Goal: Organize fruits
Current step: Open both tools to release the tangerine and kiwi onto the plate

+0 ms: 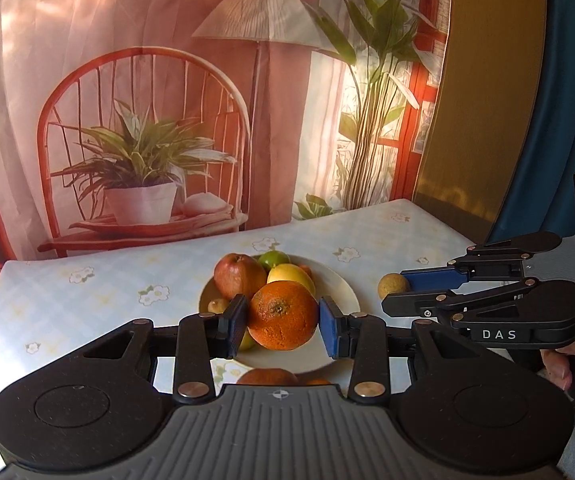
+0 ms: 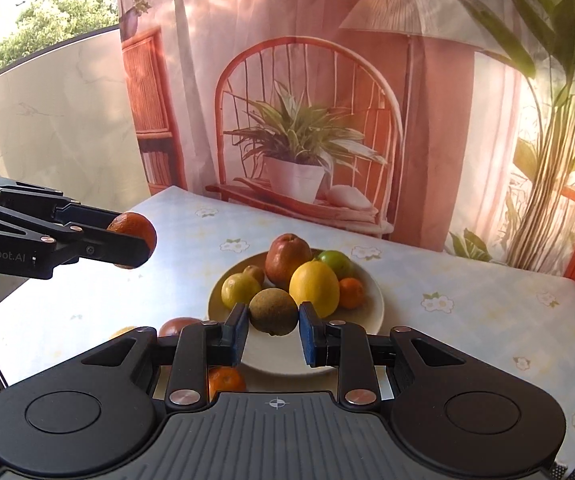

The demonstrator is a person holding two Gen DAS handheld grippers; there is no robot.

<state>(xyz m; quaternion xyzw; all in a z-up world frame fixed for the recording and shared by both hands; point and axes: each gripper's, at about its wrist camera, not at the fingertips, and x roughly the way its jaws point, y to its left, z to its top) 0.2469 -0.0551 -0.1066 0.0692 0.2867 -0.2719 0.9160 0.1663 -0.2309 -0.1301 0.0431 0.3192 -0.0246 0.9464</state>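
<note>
Six fruits lie heaped on the round cream plate (image 2: 371, 312). Above it, the left gripper (image 1: 282, 321) clamps a round orange (image 1: 282, 315), stem scar facing the camera; the right gripper (image 2: 273, 330) pinches a brownish-green round fruit (image 2: 273, 311). Both grippers angle downward.

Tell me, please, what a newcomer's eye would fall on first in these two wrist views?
First, the big orange clamped in the left hand-held gripper, raised in front of the white plate. Next, the brown round fruit pinched in the right hand-held gripper, also lifted near that plate. Behind them, the plate's pile of a red apple, a yellow lemon and a green fruit on the flowered tablecloth.
</note>
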